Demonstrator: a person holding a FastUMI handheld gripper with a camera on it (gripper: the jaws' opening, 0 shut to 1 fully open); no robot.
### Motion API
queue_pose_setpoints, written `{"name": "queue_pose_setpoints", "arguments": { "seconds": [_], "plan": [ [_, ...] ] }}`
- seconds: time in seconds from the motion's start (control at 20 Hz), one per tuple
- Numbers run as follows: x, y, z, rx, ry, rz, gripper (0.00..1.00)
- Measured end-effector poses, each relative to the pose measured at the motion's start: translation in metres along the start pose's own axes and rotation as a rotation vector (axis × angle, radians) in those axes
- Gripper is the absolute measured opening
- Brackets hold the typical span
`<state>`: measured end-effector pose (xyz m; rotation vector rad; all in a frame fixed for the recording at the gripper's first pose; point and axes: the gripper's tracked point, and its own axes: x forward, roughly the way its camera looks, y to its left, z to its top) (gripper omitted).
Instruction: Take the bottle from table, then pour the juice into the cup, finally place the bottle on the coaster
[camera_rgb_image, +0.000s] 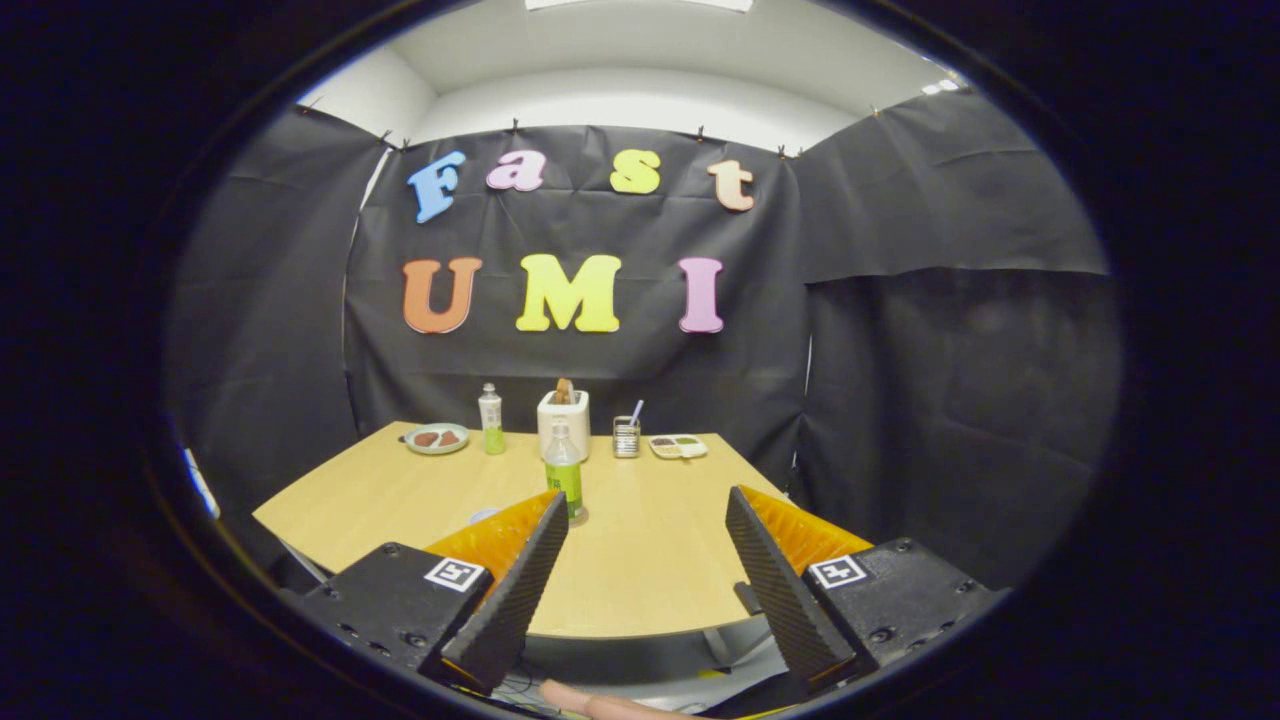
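Note:
A clear bottle with a green label (563, 472) stands upright near the middle of the wooden table (650, 570), just beyond my left fingertip (548, 515); a round base shows under it. A second, slimmer bottle with green juice in its lower part (490, 420) stands at the back of the table. A pale round thing (483, 515) peeks out behind my left finger; I cannot tell what it is. My gripper (645, 500) is held above the table's near edge, open wide, with nothing between its fingers.
Along the back of the table stand a plate with food (436, 438), a white toaster (563, 418), a small holder with a straw (626, 437) and a flat tray (678, 446). Black cloth walls close in behind and on both sides. A person's finger (600, 705) shows below the gripper.

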<state>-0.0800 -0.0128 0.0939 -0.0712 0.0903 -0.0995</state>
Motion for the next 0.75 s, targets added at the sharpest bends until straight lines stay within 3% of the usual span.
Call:
{"name": "queue_pose_setpoints", "arguments": {
  "seconds": [0.75],
  "plan": [
    [-0.007,-0.009,-0.001,-0.002,0.009,-0.031,1.0]
  ]
}}
